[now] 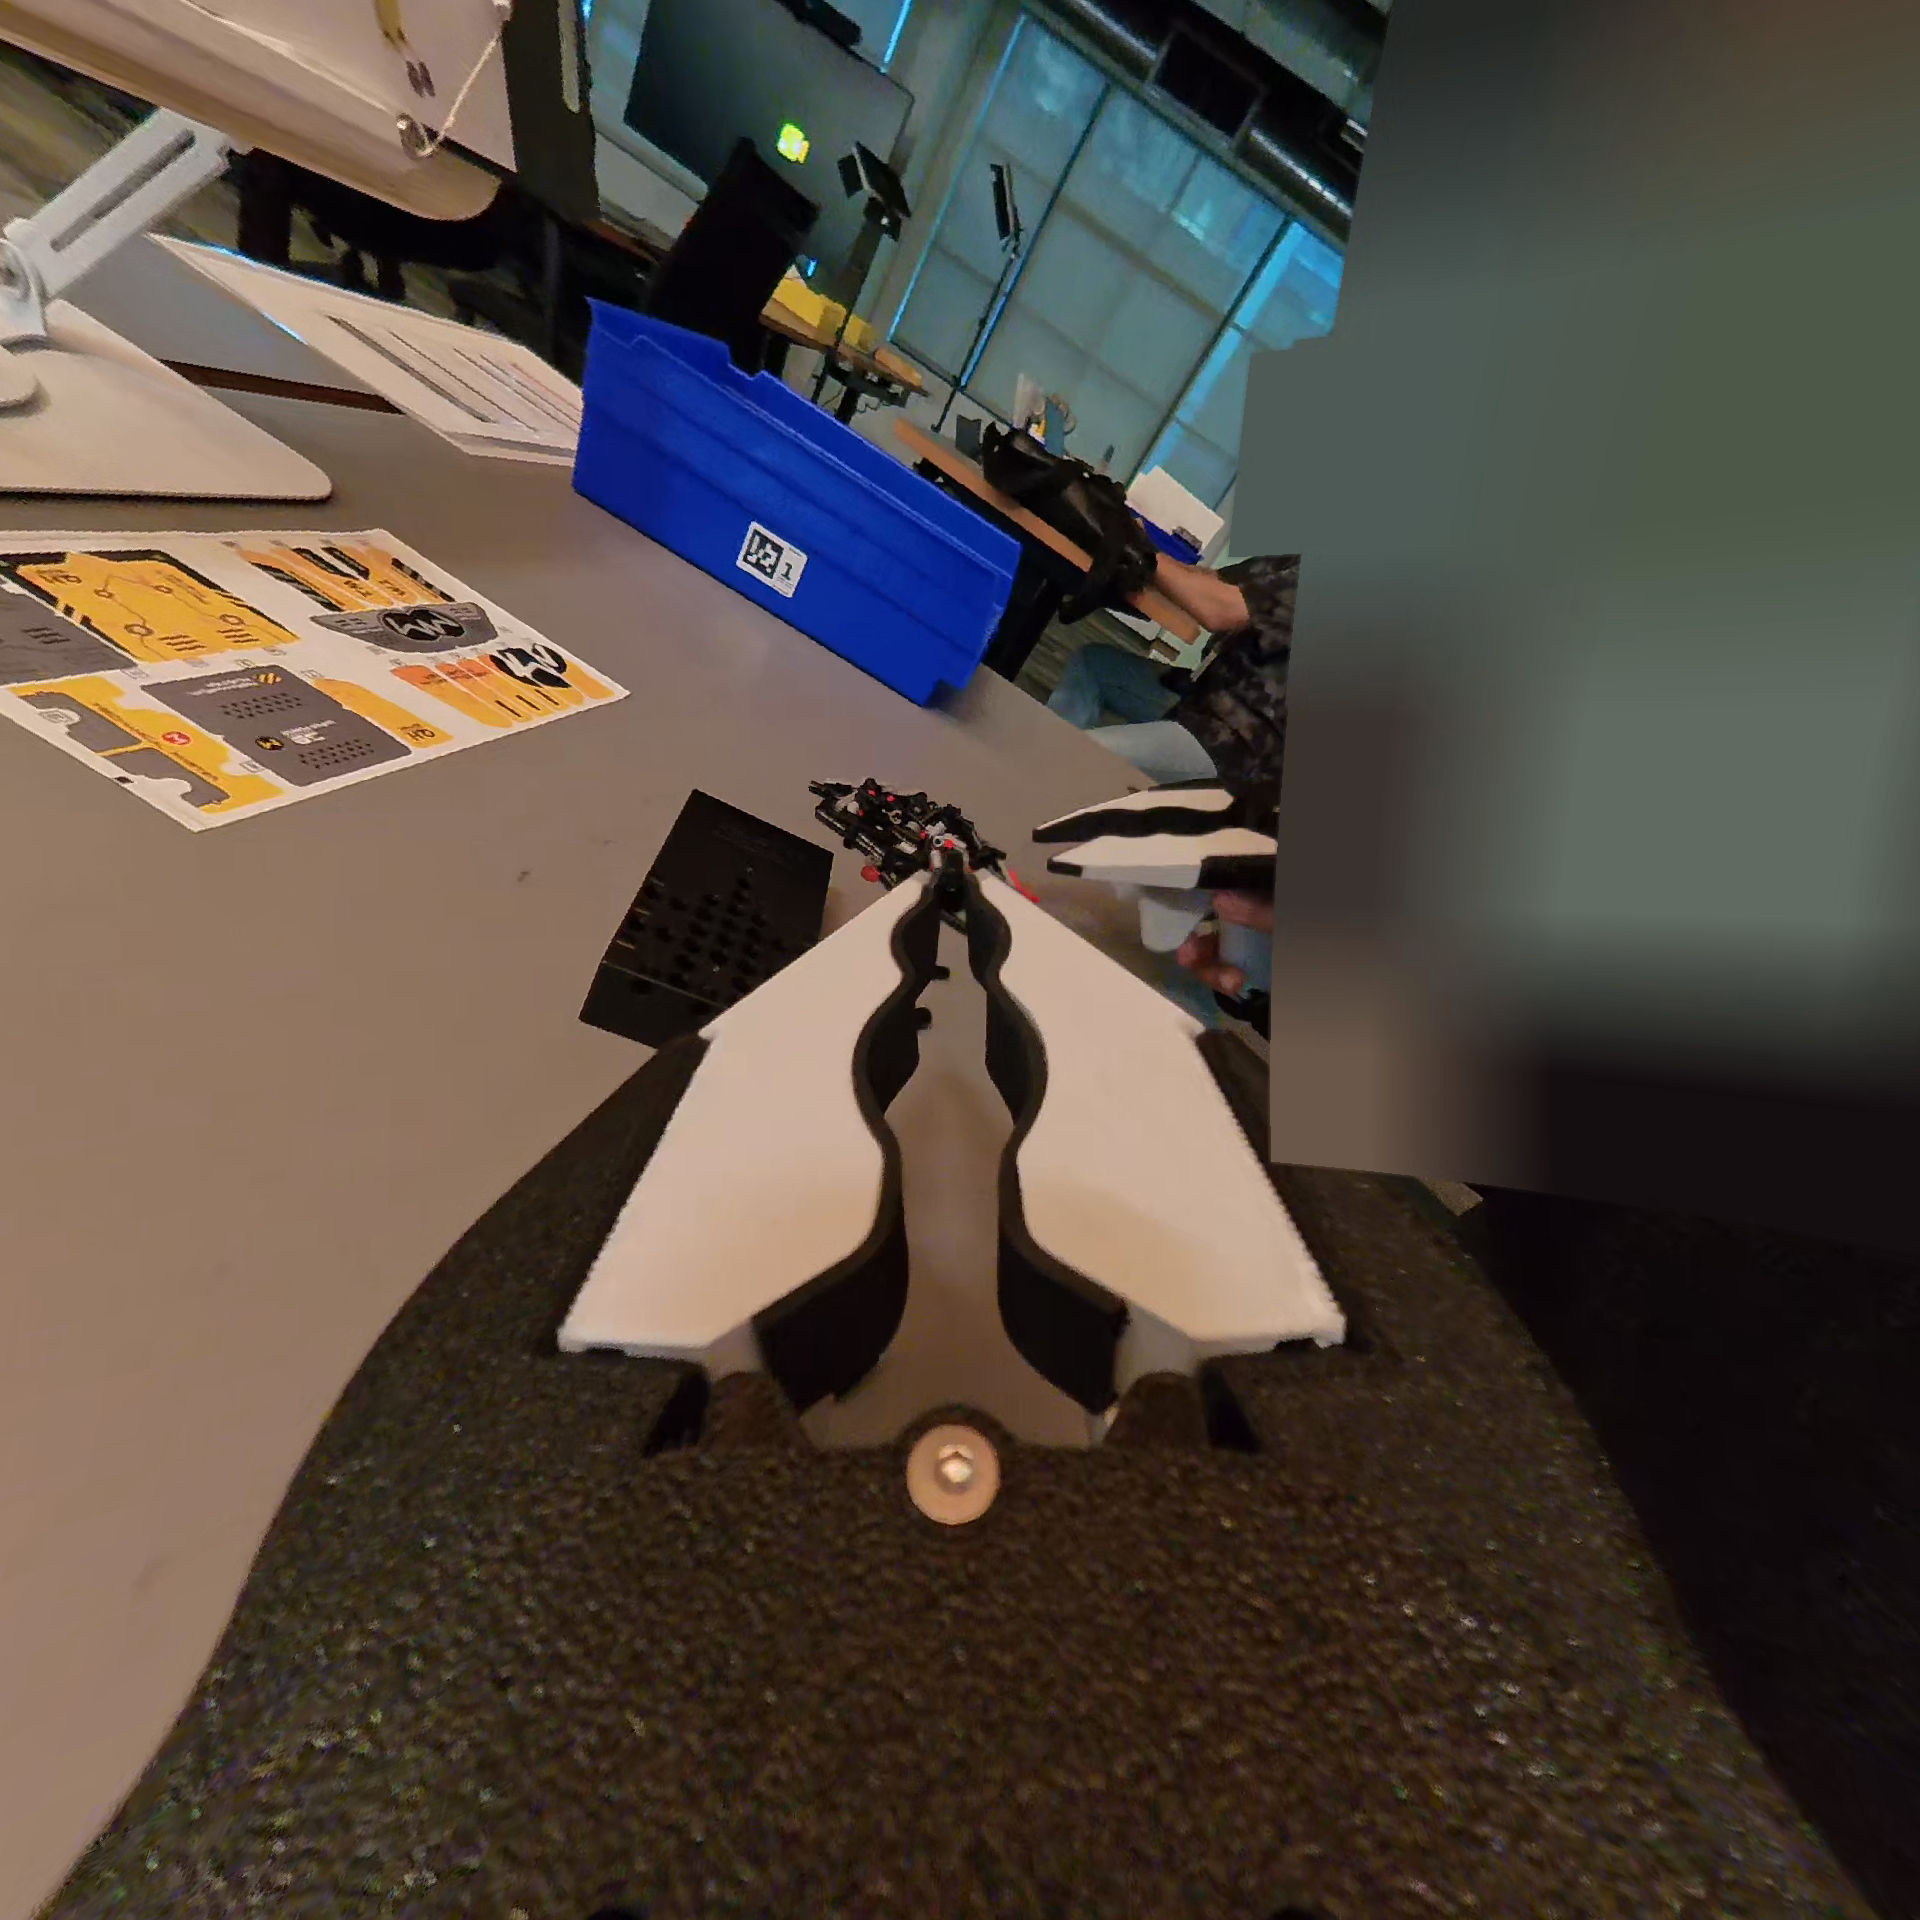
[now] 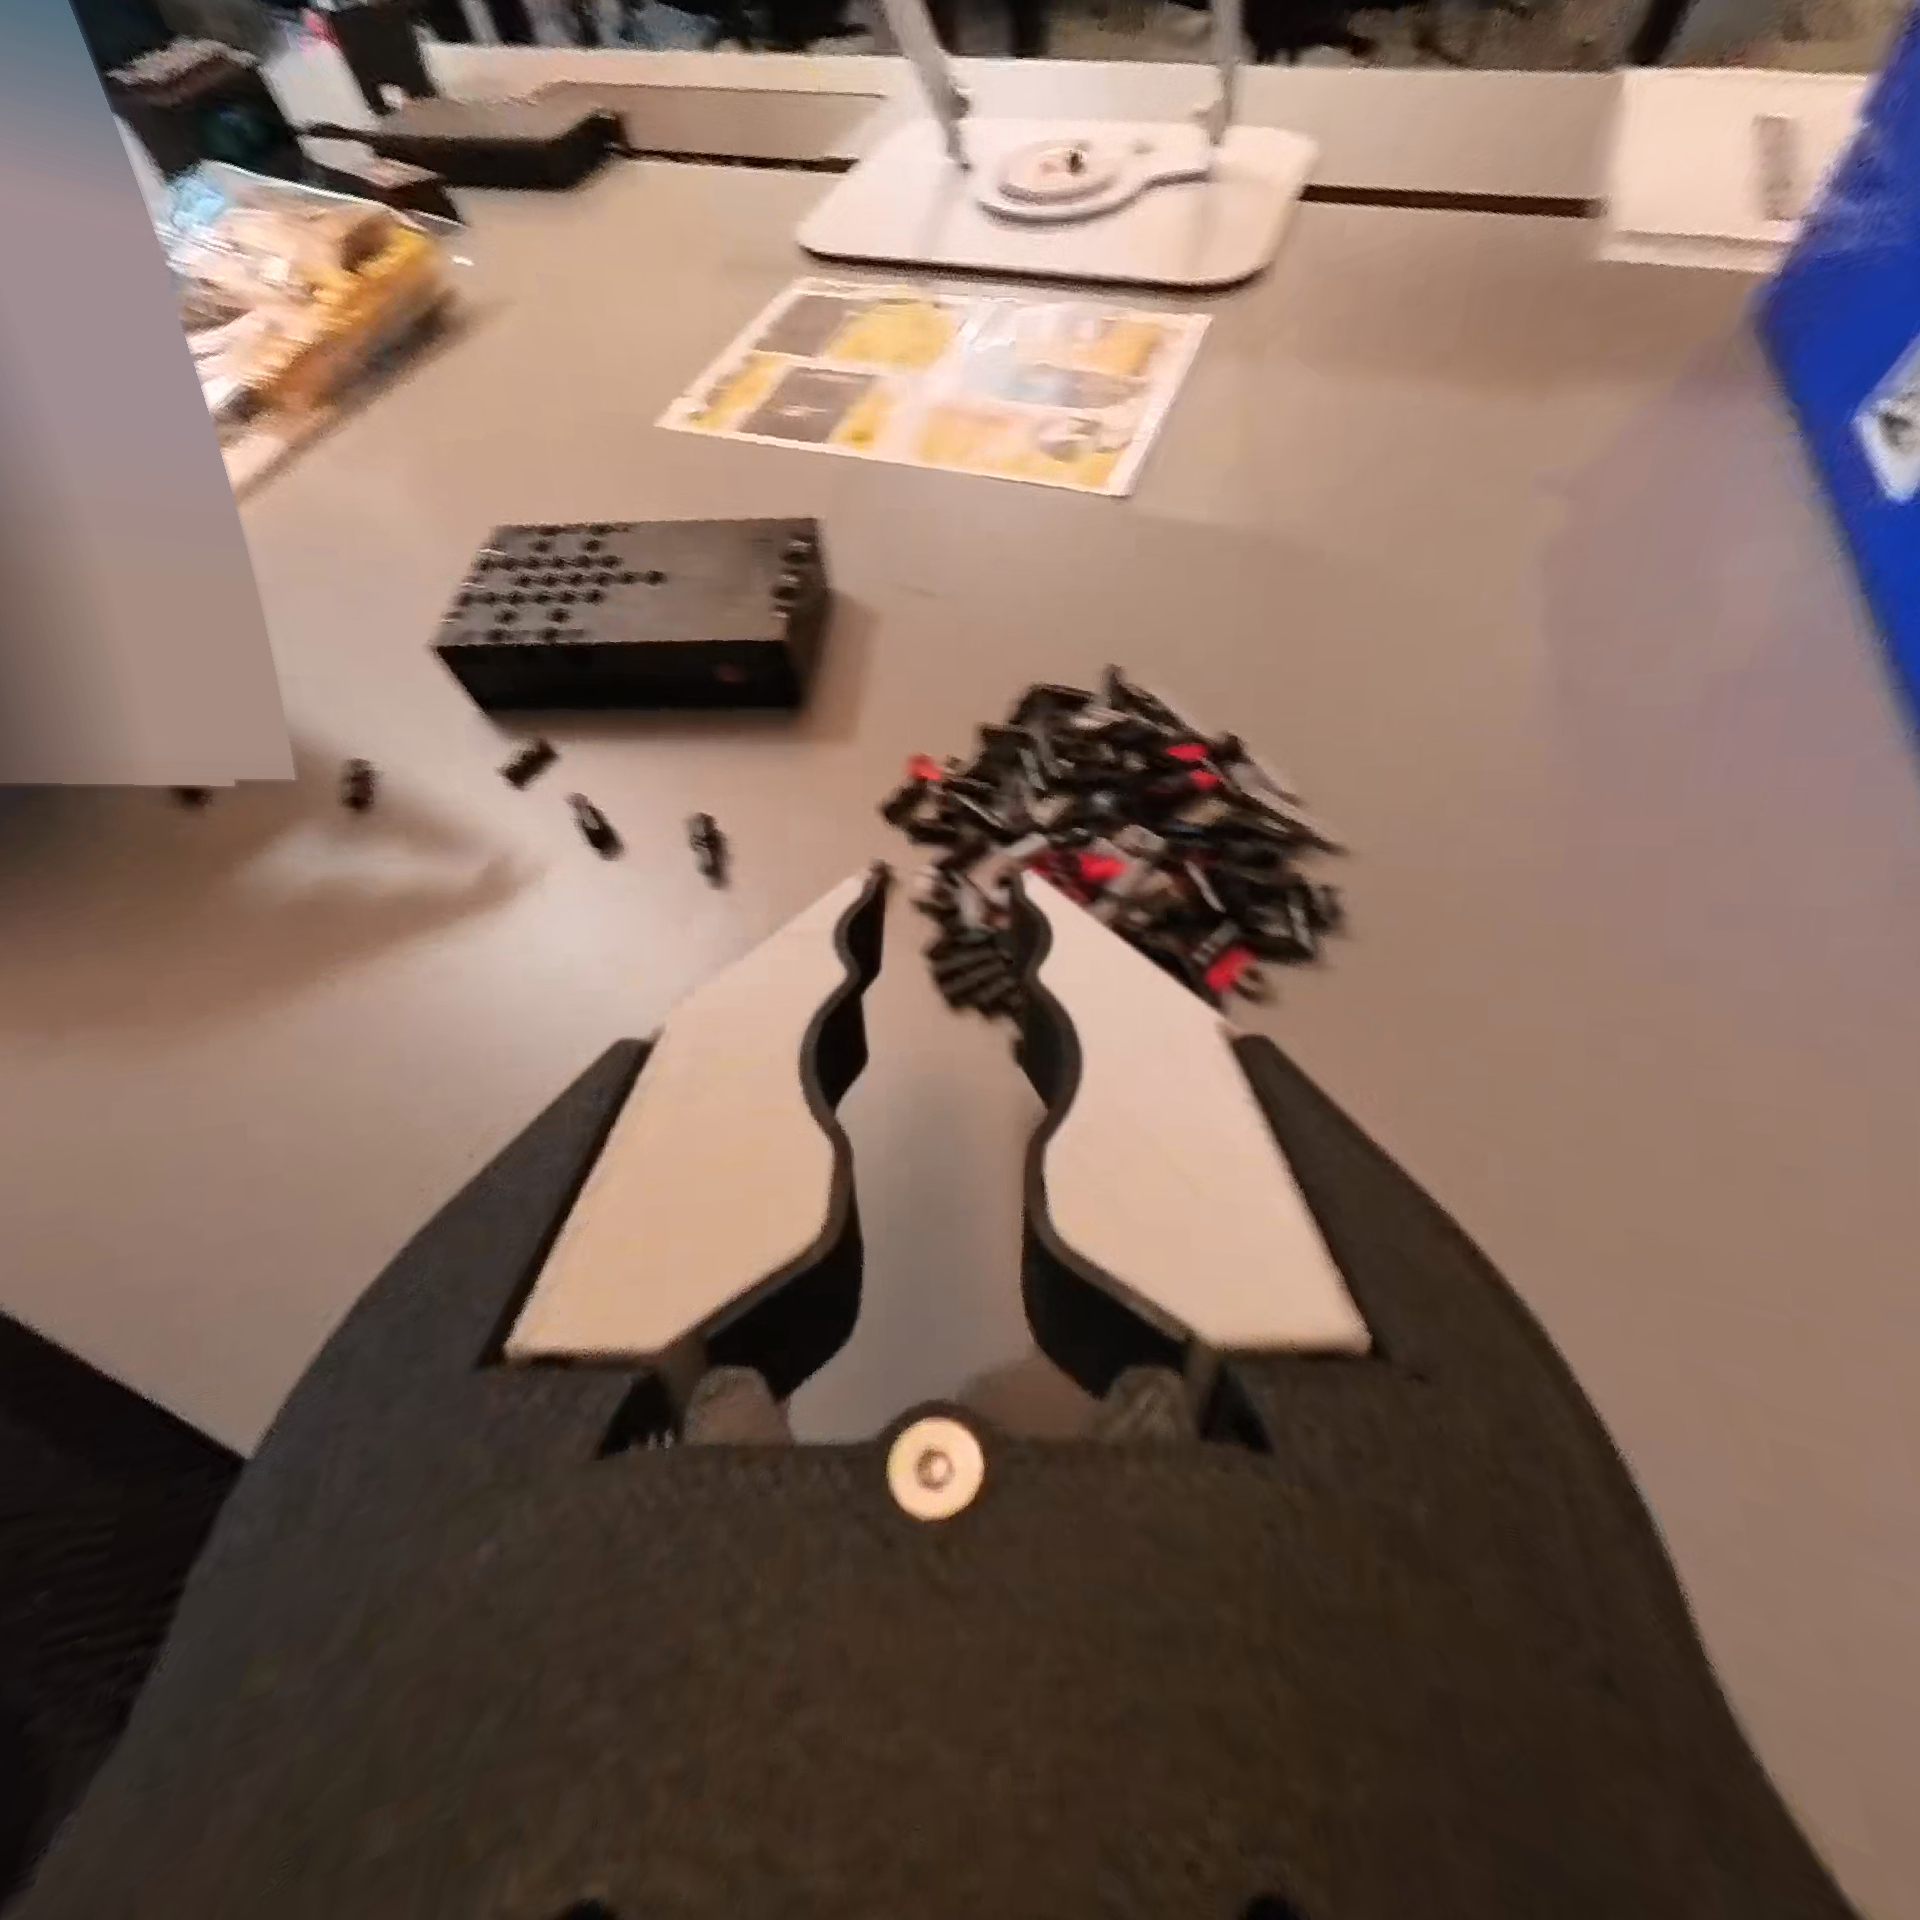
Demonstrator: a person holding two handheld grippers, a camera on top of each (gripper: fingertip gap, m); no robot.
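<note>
A blue bin (image 1: 790, 520) and a printed sheet (image 1: 281, 665) are seen on the grey table (image 1: 312, 1039); what may be bagged parts (image 2: 312, 281) are blurred.

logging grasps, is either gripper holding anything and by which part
Left gripper pinches a small black piece at its fingertips; which part can't be told. Right gripper is open, holding nothing.

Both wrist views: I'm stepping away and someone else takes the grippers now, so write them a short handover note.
Left gripper: fingers nearly closed, with something small and dark at the tips. I cannot tell whether it is gripped or part of the pile behind.
Right gripper: open and empty, tips at the near edge of the pile of small black and red pieces.
Black perforated box: on the grey table, left of the pile.
Loose black pins: scattered in front of the box.
Sticker sheet lies farther back, blue bin at the right.
</note>
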